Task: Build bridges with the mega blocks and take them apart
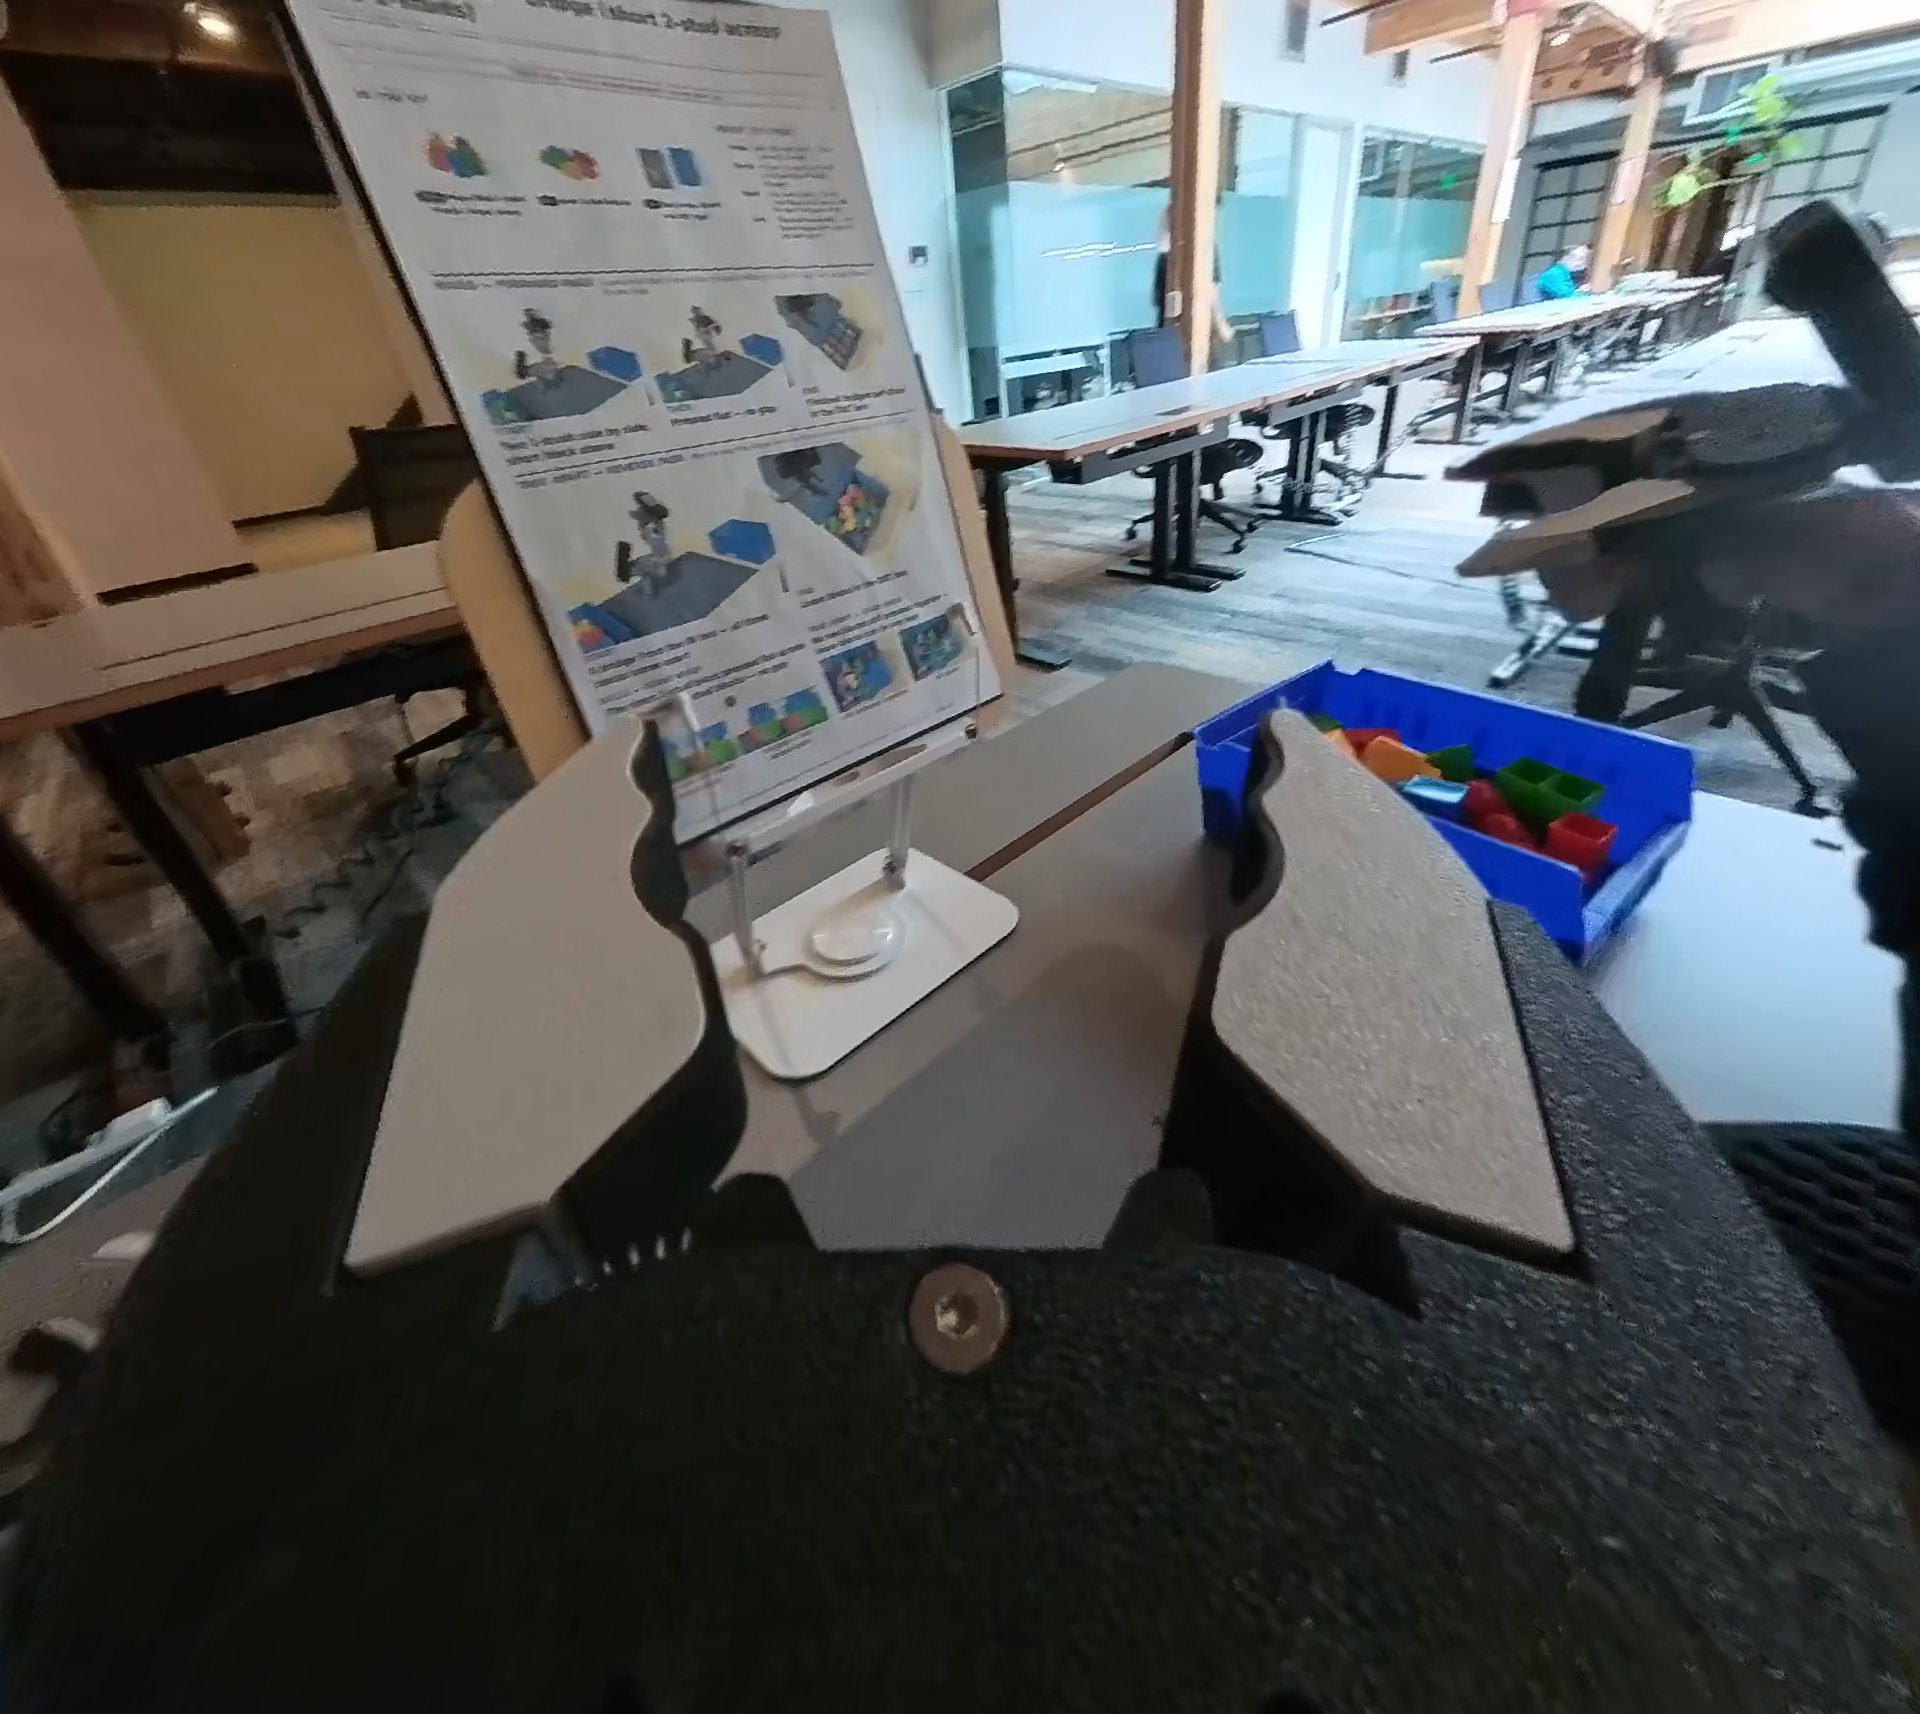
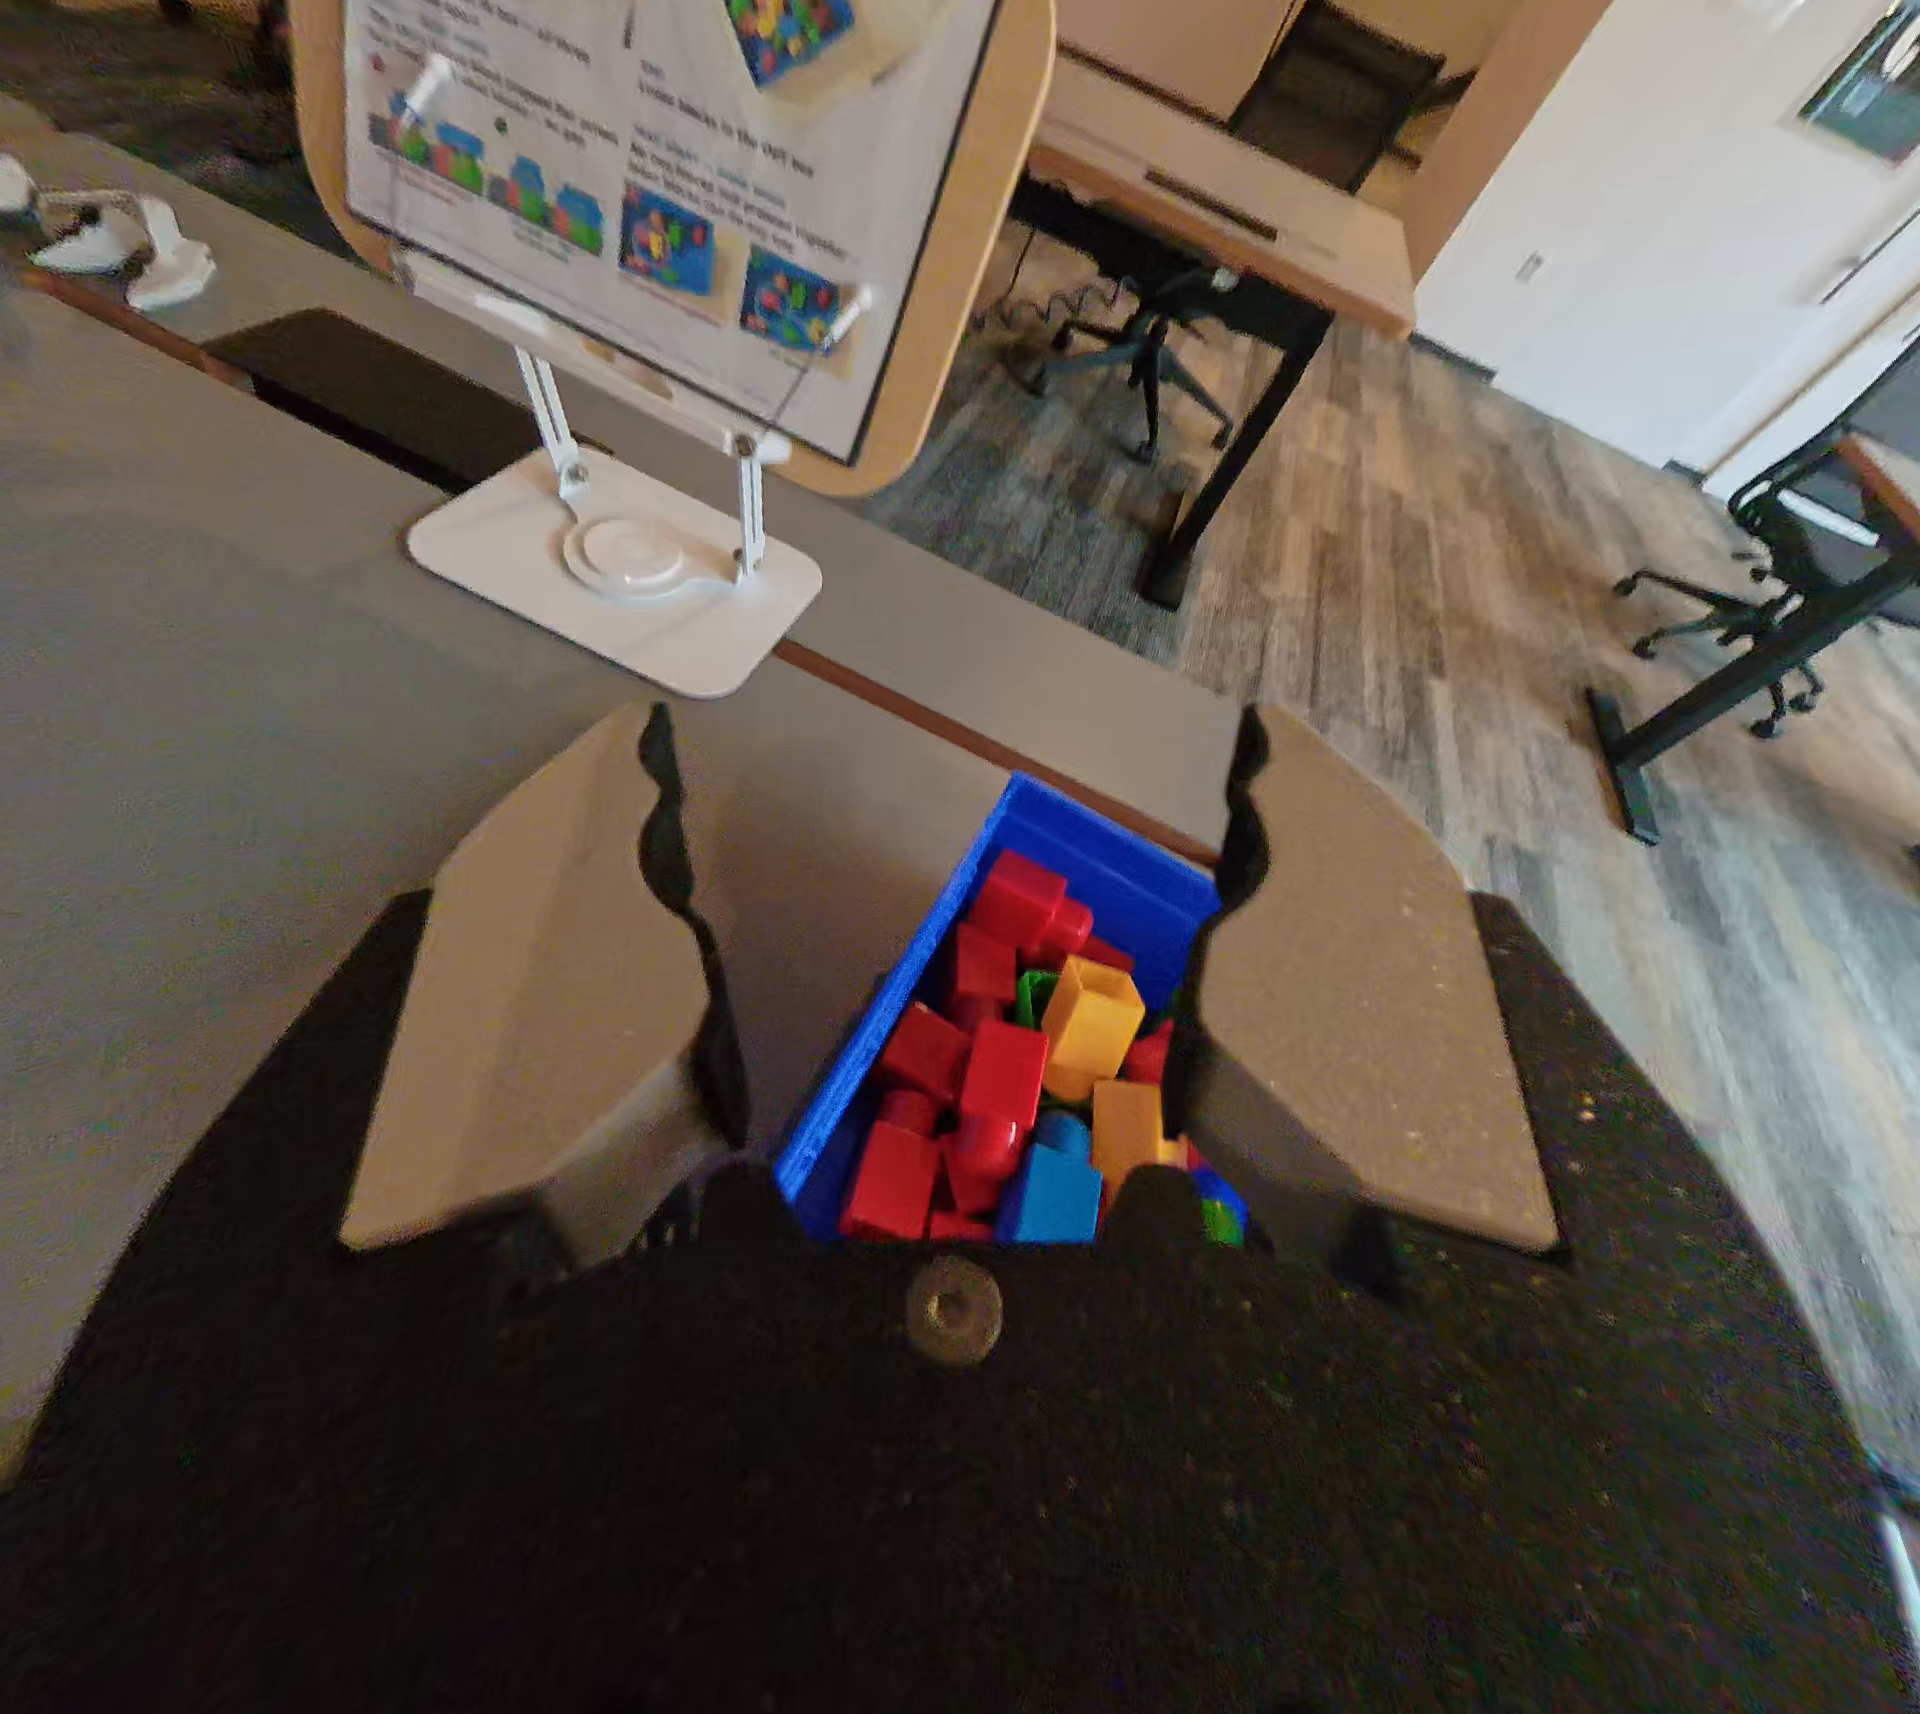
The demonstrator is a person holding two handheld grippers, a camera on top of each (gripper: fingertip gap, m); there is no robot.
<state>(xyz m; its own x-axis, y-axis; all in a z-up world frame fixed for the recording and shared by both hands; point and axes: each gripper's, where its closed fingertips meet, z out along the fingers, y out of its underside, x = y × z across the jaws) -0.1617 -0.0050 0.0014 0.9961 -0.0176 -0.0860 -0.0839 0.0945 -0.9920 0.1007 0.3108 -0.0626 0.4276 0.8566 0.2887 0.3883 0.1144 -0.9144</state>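
Right wrist view had my right gripper (image 2: 951, 833) hanging over the blue bin (image 2: 1101, 843), its fingers (image 2: 561, 989) spread wide with nothing between them; the mega blocks (image 2: 1003, 1077), red, orange, blue and green, lay heaped loose inside, and the bin sat at the far edge of the grey bench (image 2: 208, 729). In the left wrist view my left gripper (image 1: 956, 833) was likewise wide open and empty, pointed at the white stand (image 1: 873, 947) that carried an instruction sheet (image 1: 623, 314), with the bin off to its right. I judged the job at its very start: no bridge stood anywhere in sight, so the first block was yet to be picked. The next move called for lowering the right fingers squarely around one block near the top of the heap. The sheet bore printed headings and captioned photographs, which I leave unquoted; I saw no brand marks on bin or blocks
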